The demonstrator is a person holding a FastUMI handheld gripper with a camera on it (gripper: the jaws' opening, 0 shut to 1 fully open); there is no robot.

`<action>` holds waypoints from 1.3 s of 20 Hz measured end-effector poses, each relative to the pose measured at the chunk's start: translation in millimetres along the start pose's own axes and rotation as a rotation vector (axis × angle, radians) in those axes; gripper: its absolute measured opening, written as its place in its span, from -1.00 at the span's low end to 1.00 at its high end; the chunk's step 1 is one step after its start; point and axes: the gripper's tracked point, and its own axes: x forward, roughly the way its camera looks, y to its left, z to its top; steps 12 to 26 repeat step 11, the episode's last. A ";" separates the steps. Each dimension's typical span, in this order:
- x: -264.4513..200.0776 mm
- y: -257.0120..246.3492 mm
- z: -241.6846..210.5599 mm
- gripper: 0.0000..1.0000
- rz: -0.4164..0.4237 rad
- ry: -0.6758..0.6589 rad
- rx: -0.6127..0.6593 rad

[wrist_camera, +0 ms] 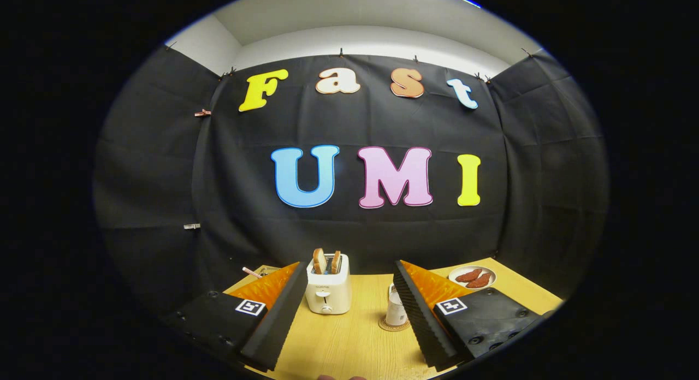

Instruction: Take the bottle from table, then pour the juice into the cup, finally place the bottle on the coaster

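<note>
Bottle (395, 309) on coaster (392, 326), just inside right fingers (418, 314), gripper (349, 320) spread wide

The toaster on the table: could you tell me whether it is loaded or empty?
Loaded: two bread slices stand in the toaster's slots, beyond the open gripper.

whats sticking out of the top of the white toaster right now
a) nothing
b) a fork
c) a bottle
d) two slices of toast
d: two browned slices of toast stand up out of the slots of the toaster, which sits on the table beyond the open gripper, whose fingers hold nothing.
</note>
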 end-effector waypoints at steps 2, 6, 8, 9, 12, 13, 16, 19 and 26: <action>-3.5 -2.3 4.4 0.94 0.001 -0.005 -0.005; -7.3 -10.1 6.1 0.94 -0.002 -0.008 0.005; -7.3 -14.1 6.7 0.94 -0.011 -0.006 0.005; -7.2 -14.6 6.4 0.94 -0.012 -0.005 0.004; -7.3 -13.0 7.3 0.94 -0.010 -0.006 0.001; -7.3 -13.0 7.3 0.94 -0.010 -0.006 0.001; -7.3 -13.0 7.3 0.94 -0.010 -0.006 0.001; -7.3 -13.0 7.3 0.94 -0.010 -0.006 0.001; -7.3 -13.0 7.3 0.94 -0.010 -0.006 0.001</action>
